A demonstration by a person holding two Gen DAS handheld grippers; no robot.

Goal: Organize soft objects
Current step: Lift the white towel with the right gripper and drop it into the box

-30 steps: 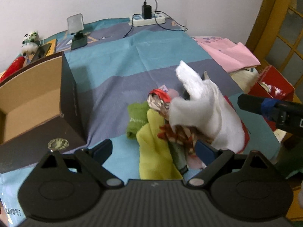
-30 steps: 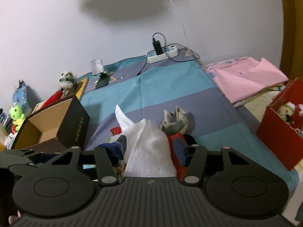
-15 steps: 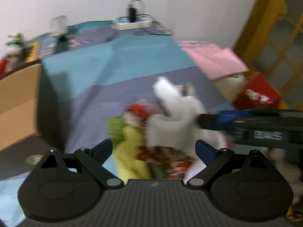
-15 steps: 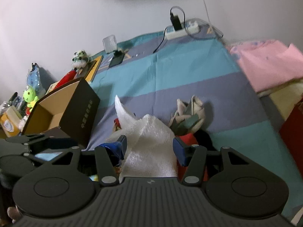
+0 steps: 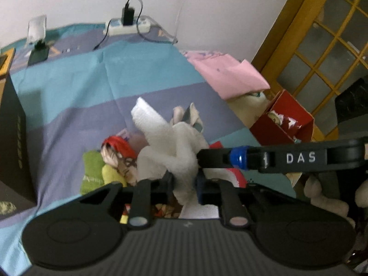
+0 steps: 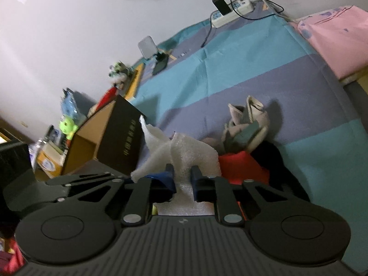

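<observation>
A white foam sheet [image 5: 170, 142] lies bunched on top of a pile of soft things on the striped blue cloth. My left gripper [image 5: 184, 184] is shut on its lower part. My right gripper [image 6: 181, 179] is also shut on the same sheet [image 6: 184, 151], and its finger [image 5: 276, 158] crosses the left wrist view from the right. Under the sheet lie a green cloth [image 5: 92, 170], a yellow cloth [image 5: 110, 174], a doll with a red cap [image 5: 119, 151], a red cloth [image 6: 241, 168] and a grey-beige pouch [image 6: 246, 124].
An open dark cardboard box [image 6: 110, 138] stands left of the pile. A red box [image 5: 283, 119] with toys sits beyond the right edge. A pink folded cloth [image 5: 227, 73], a power strip [image 5: 126, 26] and a phone stand [image 5: 38, 43] lie farther back.
Both grippers were open around the white foam sheet; now both have shut on it. The left gripper moved right toward the sheet and the right gripper tilted.
</observation>
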